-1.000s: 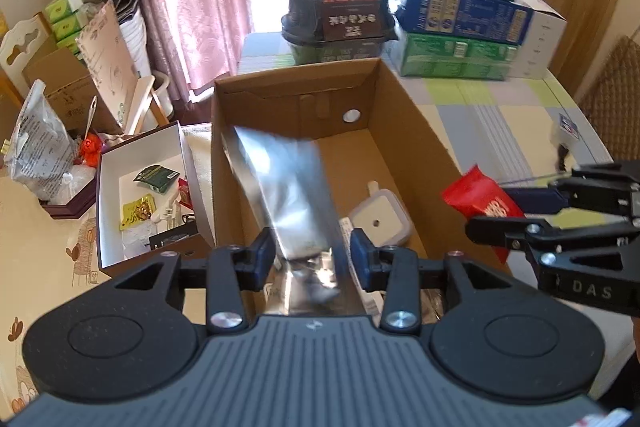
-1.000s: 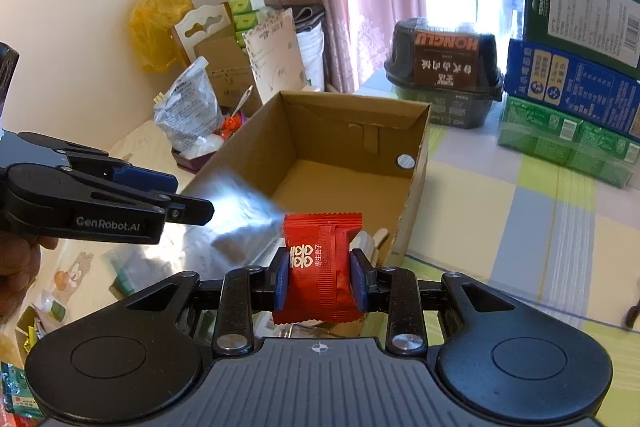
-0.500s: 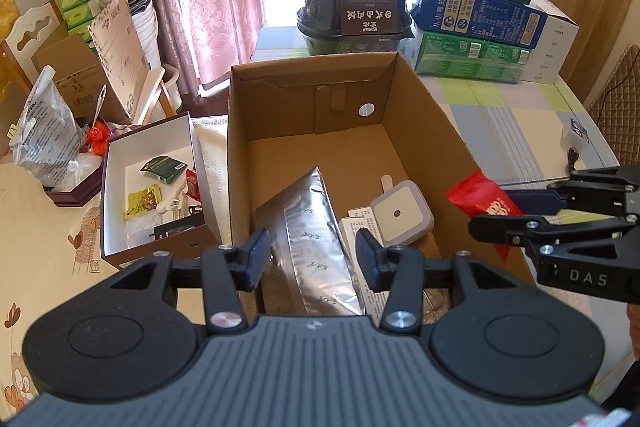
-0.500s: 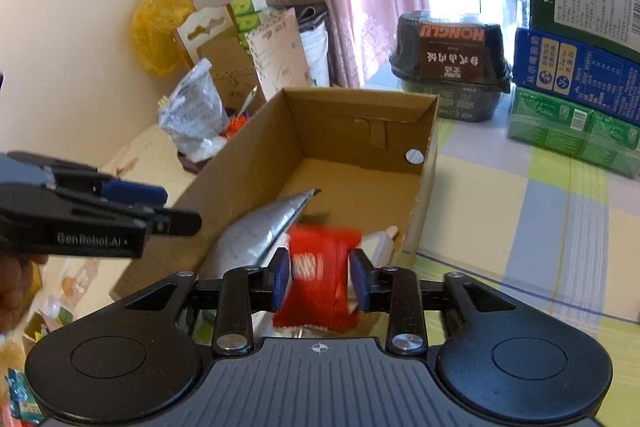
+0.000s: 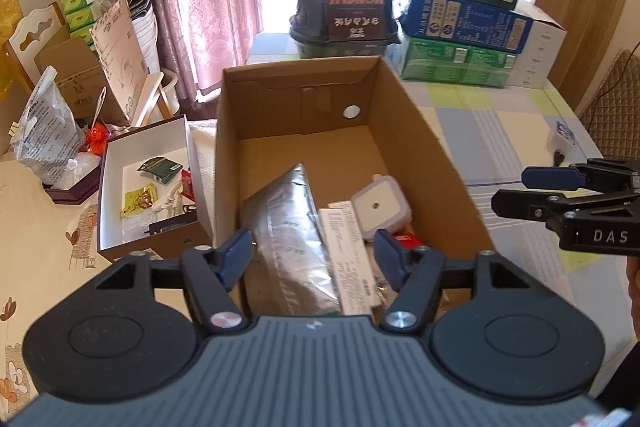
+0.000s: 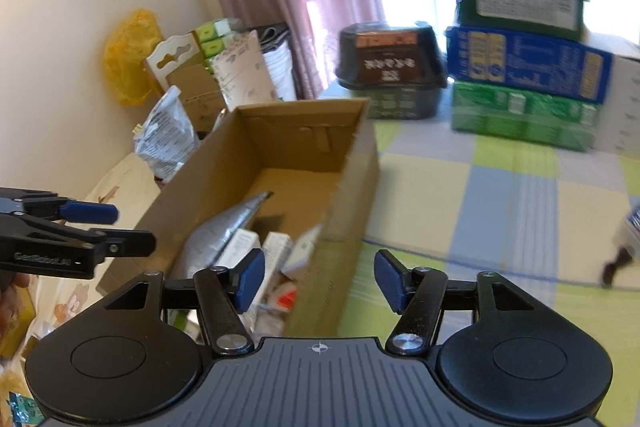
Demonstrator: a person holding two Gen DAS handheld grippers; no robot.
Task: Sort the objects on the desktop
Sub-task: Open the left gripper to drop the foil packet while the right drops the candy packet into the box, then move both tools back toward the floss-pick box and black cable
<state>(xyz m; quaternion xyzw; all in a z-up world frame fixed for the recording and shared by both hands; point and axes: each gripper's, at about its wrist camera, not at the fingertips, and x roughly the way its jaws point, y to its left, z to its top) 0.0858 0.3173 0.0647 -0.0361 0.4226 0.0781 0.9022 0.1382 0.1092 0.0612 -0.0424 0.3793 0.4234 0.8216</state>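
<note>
An open cardboard box (image 5: 424,131) (image 6: 356,163) stands on the checked tablecloth. Inside it lie a silver foil pouch (image 5: 286,227) (image 6: 218,231), a white printed carton (image 5: 348,255), a white square lidded container (image 5: 380,205) and a red snack packet (image 5: 406,238) (image 6: 286,297). My left gripper (image 5: 314,257) hovers over the box's near end, jaws opening, nothing between them. My right gripper (image 6: 318,277) hangs over the box's right wall, jaws opening and empty; it also shows at the right edge of the left wrist view (image 5: 560,187).
Left of the cardboard box sits a white-lined gift box (image 5: 116,187) with small packets. Stacked cartons (image 5: 472,27) and a black food tub (image 5: 348,15) stand at the table's far side. Bags and boxes crowd the far left. A charger (image 5: 562,139) lies at the right.
The left gripper let go of the foil pouch, which now lies flat in the box. The right gripper released the red packet, which dropped into the box, then shifted right. Both jaws spread wider.
</note>
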